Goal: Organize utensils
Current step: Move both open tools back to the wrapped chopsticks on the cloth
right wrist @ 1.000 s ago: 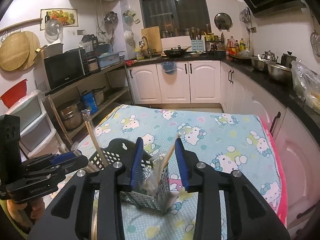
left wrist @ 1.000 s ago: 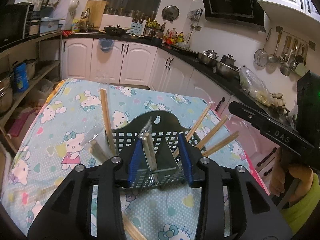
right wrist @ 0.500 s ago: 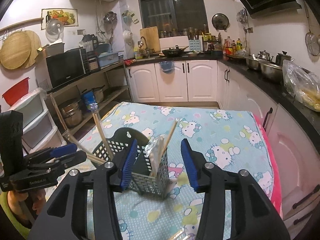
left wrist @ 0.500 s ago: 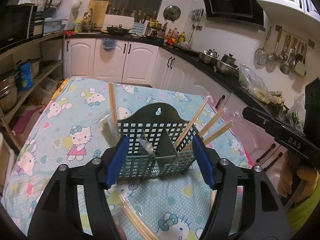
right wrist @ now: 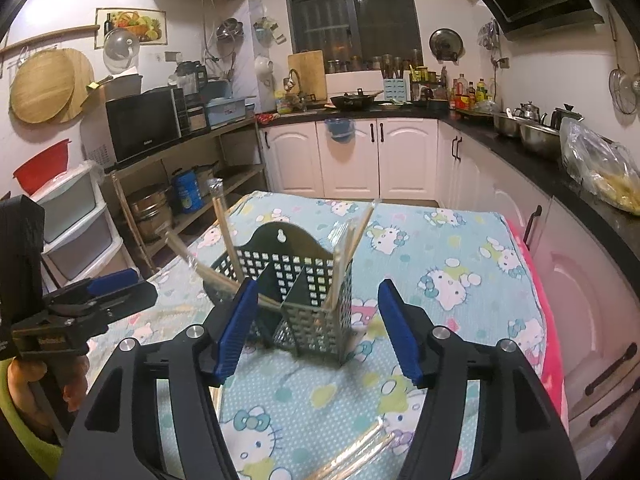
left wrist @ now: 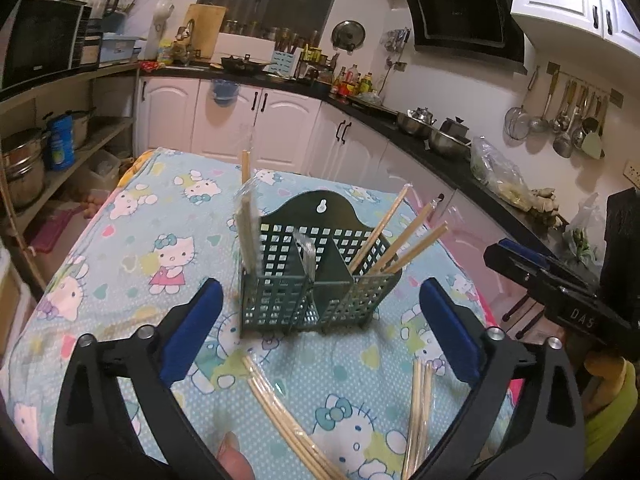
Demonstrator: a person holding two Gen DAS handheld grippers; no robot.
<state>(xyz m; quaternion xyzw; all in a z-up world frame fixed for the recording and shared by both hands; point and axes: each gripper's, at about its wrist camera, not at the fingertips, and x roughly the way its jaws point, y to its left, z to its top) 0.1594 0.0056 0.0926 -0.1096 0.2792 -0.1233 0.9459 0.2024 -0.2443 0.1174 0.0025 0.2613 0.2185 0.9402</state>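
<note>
A dark green slotted caddy point(left wrist: 316, 280) stands on the table, with bare chopsticks point(left wrist: 400, 240) leaning out of its right compartment and wrapped ones point(left wrist: 246, 208) upright in its left. A wrapped pack point(left wrist: 308, 254) sits in the middle slot. My left gripper point(left wrist: 320, 286) is drawn back in front of the caddy, jaws opening wide, nothing between the pads. My right gripper point(right wrist: 318, 286) faces the caddy point(right wrist: 304, 280) from its end, jaws also opening and empty. Loose chopsticks point(left wrist: 280, 412) lie on the cloth near me.
The table wears a cartoon-cat cloth point(left wrist: 168, 256) with a pink edge point(right wrist: 536, 280) on the counter side. More loose chopsticks point(left wrist: 420, 408) lie at front right. White cabinets point(right wrist: 348, 156) and a shelf rack point(right wrist: 188, 184) surround the table. A fingertip point(left wrist: 236, 456) shows at the bottom.
Both grippers have backed away from the caddy and spread their jaws. The wrapped chopsticks that stood between the pads a second ago now rest in the caddy, untouched.
</note>
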